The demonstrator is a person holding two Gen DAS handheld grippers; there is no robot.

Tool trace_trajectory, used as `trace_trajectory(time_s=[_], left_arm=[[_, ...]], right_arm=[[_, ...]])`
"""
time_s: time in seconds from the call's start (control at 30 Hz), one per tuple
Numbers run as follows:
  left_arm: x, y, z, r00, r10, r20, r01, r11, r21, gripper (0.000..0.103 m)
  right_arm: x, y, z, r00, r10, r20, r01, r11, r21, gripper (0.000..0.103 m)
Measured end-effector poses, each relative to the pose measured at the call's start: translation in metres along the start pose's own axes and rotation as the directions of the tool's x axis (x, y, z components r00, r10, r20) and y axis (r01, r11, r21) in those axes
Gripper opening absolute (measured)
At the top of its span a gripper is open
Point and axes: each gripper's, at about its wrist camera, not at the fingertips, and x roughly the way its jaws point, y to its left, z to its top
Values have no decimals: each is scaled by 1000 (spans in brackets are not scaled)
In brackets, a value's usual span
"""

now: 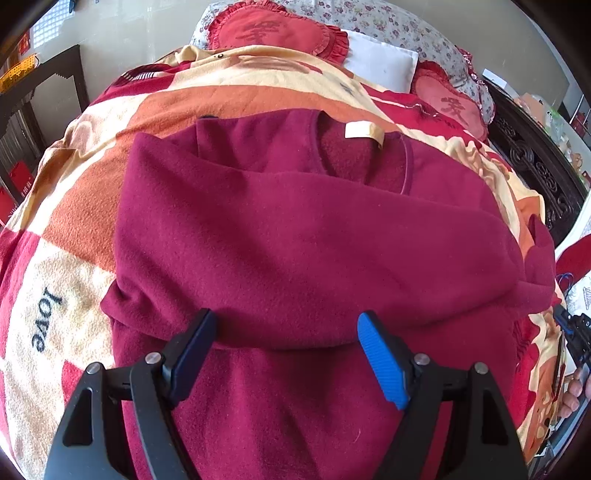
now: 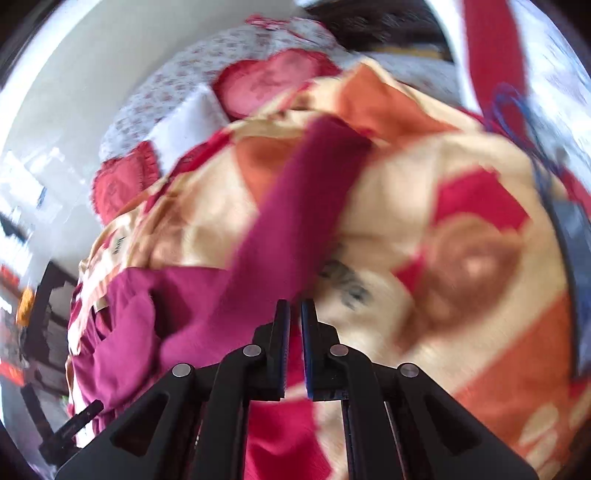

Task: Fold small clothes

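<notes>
A maroon fleece top [image 1: 295,236] lies on the bed, neckline with a beige label [image 1: 364,131] at the far side, one sleeve folded across its body. My left gripper [image 1: 286,332] is open just above the folded sleeve's near edge and holds nothing. In the blurred right wrist view my right gripper [image 2: 295,314] is shut on the other maroon sleeve [image 2: 291,221], which stretches away from the fingers over the blanket. The top's body [image 2: 125,332] lies to the left there.
A red, orange and cream blanket [image 1: 74,258] covers the bed. Red heart cushions [image 1: 273,31] and a white pillow [image 1: 380,64] lie at the head. A dark carved bed frame [image 1: 532,162] runs along the right. The other gripper and a hand [image 1: 572,369] show at the right edge.
</notes>
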Motion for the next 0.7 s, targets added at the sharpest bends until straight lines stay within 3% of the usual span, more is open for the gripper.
trace_trajectory(time_s=[0.03, 0.07, 0.13, 0.2, 0.33, 0.5, 0.6, 0.7], left_arm=[[-1, 0, 0, 1000, -5, 1, 5, 1000, -1, 82], [-2, 0, -1, 1000, -10, 3, 10, 1000, -2, 82], [-3, 0, -2, 1000, -10, 2, 10, 1000, 2, 82], [-3, 1, -3, 1000, -1, -3, 2, 1000, 6, 82], [-3, 6, -3, 1000, 7, -8, -7, 1000, -16, 82], [-1, 5, -3, 1000, 22, -13, -22, 1000, -8, 82], [1, 3, -3, 999, 31, -18, -31, 999, 6, 82], [3, 2, -3, 999, 36, -20, -36, 999, 9, 82]], right_arm=[[-3, -10, 3, 1000, -1, 14, 1, 1000, 30, 2], [-5, -18, 7, 999, -8, 32, 6, 999, 45, 20], [-9, -34, 23, 996, -35, 84, 28, 996, 83, 30], [-8, -41, 40, 992, -27, 122, 15, 995, 102, 30], [7, -42, 79, 985, 73, 158, -94, 987, 130, 30], [53, -43, 115, 987, 129, 94, -146, 968, 203, 29], [82, -58, 124, 998, 57, 7, -57, 961, 272, 28], [93, -69, 131, 994, 104, 20, -104, 938, 331, 26]])
